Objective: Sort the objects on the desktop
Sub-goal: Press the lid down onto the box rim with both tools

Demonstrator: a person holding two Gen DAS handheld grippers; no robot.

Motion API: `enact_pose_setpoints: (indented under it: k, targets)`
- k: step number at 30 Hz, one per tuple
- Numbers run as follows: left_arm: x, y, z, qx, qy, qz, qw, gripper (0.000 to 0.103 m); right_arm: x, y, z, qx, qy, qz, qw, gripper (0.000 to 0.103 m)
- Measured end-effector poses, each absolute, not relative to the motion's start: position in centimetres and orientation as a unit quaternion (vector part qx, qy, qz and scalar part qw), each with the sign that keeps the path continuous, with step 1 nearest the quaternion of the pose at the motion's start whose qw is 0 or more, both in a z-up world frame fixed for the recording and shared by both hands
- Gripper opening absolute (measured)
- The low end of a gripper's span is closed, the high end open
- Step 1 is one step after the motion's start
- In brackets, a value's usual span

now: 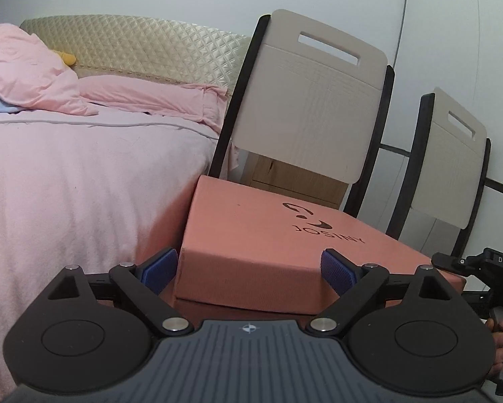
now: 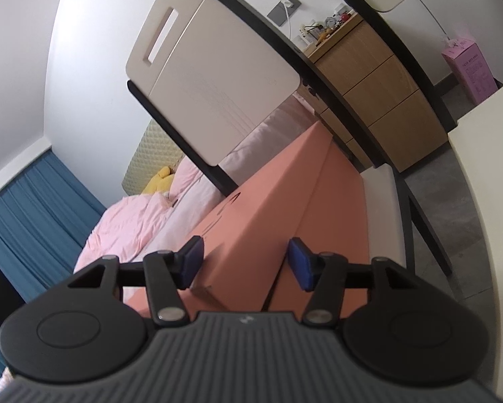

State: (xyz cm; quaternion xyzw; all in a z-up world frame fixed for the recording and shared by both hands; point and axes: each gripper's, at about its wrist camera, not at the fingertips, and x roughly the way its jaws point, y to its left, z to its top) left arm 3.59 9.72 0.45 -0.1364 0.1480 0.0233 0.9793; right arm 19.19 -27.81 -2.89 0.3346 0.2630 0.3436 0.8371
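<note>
A salmon-pink shoe box with a dark "JOSINY" logo on its lid lies on a chair seat beside the bed. My left gripper is open, its blue pads on either side of the box's near end, not pressing it. My right gripper is open too, its pads straddling the box's lid edge at the box's right end. The right gripper also shows at the right edge of the left wrist view. Whether the pads touch the box I cannot tell.
A bed with pink bedding is at the left. Two beige chair backs stand behind the box. A wooden drawer unit, a pink carton and a white table edge are at the right.
</note>
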Motion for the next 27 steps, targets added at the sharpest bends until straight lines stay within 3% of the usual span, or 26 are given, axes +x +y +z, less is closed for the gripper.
enact_pose_setpoints:
  k: [27]
  targets:
    - [7.7, 10.2, -1.2, -0.116, 0.184, 0.037, 0.975, 0.094, 18.4, -26.4, -4.3, 0.282, 0.285, 0.313, 0.861, 0.058]
